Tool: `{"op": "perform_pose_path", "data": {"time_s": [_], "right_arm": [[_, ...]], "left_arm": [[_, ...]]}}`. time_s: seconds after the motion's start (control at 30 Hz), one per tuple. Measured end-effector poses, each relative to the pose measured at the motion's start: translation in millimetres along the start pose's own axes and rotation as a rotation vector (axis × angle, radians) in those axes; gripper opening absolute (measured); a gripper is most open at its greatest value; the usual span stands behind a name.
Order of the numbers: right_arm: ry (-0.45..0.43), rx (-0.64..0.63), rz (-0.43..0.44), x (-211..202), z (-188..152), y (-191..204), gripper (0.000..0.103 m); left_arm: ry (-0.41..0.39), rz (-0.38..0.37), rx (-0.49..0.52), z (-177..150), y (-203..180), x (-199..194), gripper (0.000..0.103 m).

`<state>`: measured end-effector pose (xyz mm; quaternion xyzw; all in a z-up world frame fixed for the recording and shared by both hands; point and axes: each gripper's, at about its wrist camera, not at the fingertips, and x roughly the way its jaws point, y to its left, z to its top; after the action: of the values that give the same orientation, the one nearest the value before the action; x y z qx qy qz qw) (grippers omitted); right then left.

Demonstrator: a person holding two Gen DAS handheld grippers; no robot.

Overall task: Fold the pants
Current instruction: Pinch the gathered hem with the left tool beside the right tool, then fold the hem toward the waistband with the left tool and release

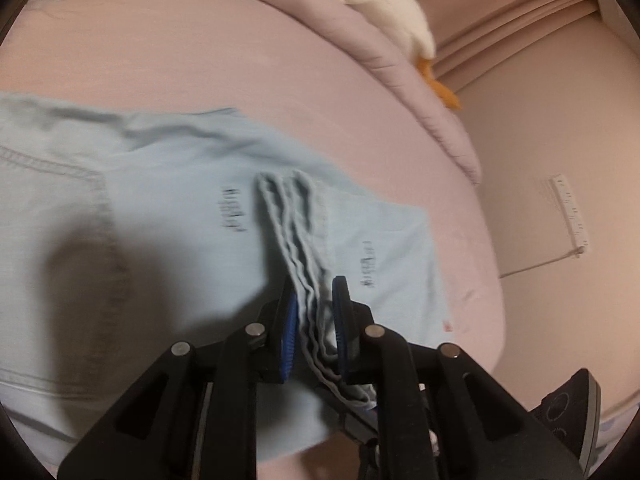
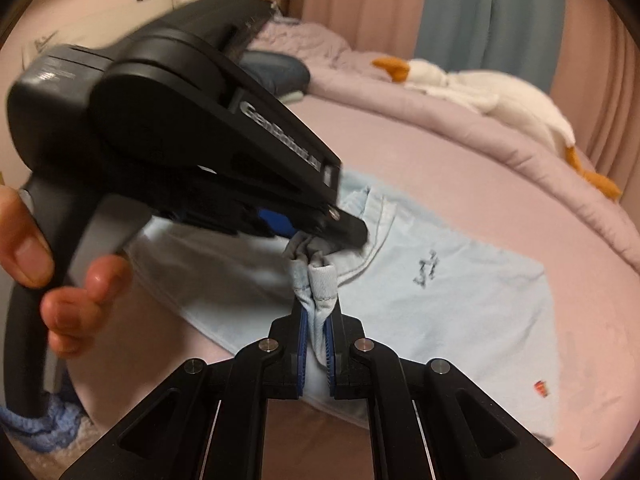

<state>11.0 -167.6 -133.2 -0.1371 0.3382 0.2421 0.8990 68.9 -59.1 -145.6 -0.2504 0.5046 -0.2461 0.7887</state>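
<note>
- Pants (image 1: 168, 184), light blue, lie spread flat on the pink bed sheet (image 1: 240, 48); I see them run from the left edge of the left wrist view toward the bed's near right corner, with a pocket seam at the left and two small dark printed marks on the cloth.
- Left gripper (image 1: 314, 312) has its blue-padded jaws partly closed around a bunched, wavy stack of pants edges; the cloth fills the gap and rises from the flat layer up into the jaws.
- In the right wrist view I see the left gripper from the side, held in a hand (image 2: 60, 264), its tip down on the same gathered bunch.
- Right gripper (image 2: 316, 320) is pinched nearly closed on a rolled hem of the pants, the fold standing up between its blue pads, just beside the left gripper's tip.
- The rest of the pants fans out flat toward the right side of the bed, with a small red tag near the cloth's right edge.
- A rumpled lilac quilt (image 2: 460, 116) lies along the far edge of the bed, with a white plush goose (image 2: 500, 100) on it.
</note>
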Motion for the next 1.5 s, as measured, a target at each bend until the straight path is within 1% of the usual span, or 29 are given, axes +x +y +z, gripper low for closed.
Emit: {"op": "perform_pose_path", "data": {"time_s": [0.03,0.07,0.1,0.17,0.23,0.3,0.33,0.37,0.43,0.53,0.57,0.6,0.63,0.67,0.7,0.77,0.8,0.83,0.87,0.93,0.97,1.03,1.1,1.17,1.2,1.27,1.3,1.4,1.5], "right_arm": [[0.017,0.016,0.015,4,-2,-1,0.008],[0.027,0.029,0.032,6,-3,-2,0.017],[0.043,0.047,0.066,9,-4,-3,0.033],[0.043,0.067,0.113,4,-4,-5,0.045],[0.029,0.073,0.195,-9,-3,-7,0.045],[-0.001,0.115,0.262,-25,-2,-16,0.045],[-0.025,0.159,0.285,-35,-2,-27,0.045],[-0.044,0.201,0.282,-42,-2,-38,0.045],[-0.067,0.284,0.23,-54,-4,-64,0.045],[-0.032,0.396,0.031,-57,-10,-108,0.044],[-0.008,0.433,-0.025,-56,-15,-121,0.042],[0.008,0.456,-0.052,-53,-17,-131,0.033],[0.02,0.469,-0.082,-52,-22,-139,0.031],[0.032,0.473,-0.111,-49,-25,-145,0.03],[0.052,0.472,-0.133,-46,-29,-147,0.03],[0.088,0.465,-0.154,-38,-37,-149,0.027],[0.125,0.466,-0.152,-31,-43,-149,0.027],[0.15,0.459,-0.151,-25,-45,-147,0.027],[0.156,0.439,-0.161,-23,-44,-144,0.027],[0.147,0.402,-0.181,-28,-30,-137,0.027],[0.123,0.391,-0.16,-33,-24,-134,0.027],[0.068,0.352,-0.06,-37,-12,-124,0.027],[0.066,0.317,0.005,-25,2,-116,0.027],[0.081,0.27,0.074,-5,17,-101,0.027],[0.087,0.242,0.102,4,24,-95,0.025],[0.139,0.189,0.139,27,28,-80,0.019],[0.162,0.163,0.157,39,33,-73,0.019],[0.18,0.111,0.189,63,53,-57,0.016],[0.193,0.124,0.221,74,69,-54,0.015]], "left_arm": [[-0.001,0.013,-0.004,0,3,-1,0.014],[-0.003,0.03,-0.011,0,8,-1,0.015],[-0.006,0.042,-0.015,2,11,-2,0.018],[-0.02,0.061,-0.016,4,13,-6,0.021],[-0.044,0.08,-0.005,8,11,-14,0.035],[-0.069,0.08,0.022,10,3,-21,0.037],[-0.071,0.075,0.039,11,-2,-22,0.037],[-0.068,0.063,0.056,11,-8,-22,0.037],[-0.05,0.036,0.092,9,-26,-16,0.035],[0.007,-0.007,0.196,-2,-63,4,0.035],[0.019,-0.016,0.212,-4,-70,9,0.035],[0.041,-0.014,0.24,-9,-80,19,0.033],[0.056,0.005,0.26,-13,-85,28,0.028],[0.071,0.027,0.273,-16,-86,37,0.026],[0.082,0.042,0.277,-17,-85,43,0.024],[0.102,0.116,0.279,-23,-75,55,0.02],[0.101,0.142,0.276,-26,-66,55,0.01],[0.092,0.152,0.272,-28,-60,52,0.005],[0.08,0.158,0.26,-31,-51,45,0.002],[0.067,0.153,0.231,-32,-37,33,0.002],[0.062,0.145,0.219,-33,-32,28,0.002],[0.059,0.116,0.19,-34,-25,21,0.002],[0.059,0.118,0.18,-34,-26,22,0.002],[0.054,0.133,0.192,-35,-30,22,0.002],[0.054,0.134,0.2,-36,-31,22,0.002],[0.054,0.125,0.196,-37,-32,19,0.002],[0.056,0.119,0.19,-37,-28,18,0.002],[0.054,0.099,0.17,-41,-18,8,0.002],[0.055,0.098,0.162,-40,-17,8,0.001]]}}
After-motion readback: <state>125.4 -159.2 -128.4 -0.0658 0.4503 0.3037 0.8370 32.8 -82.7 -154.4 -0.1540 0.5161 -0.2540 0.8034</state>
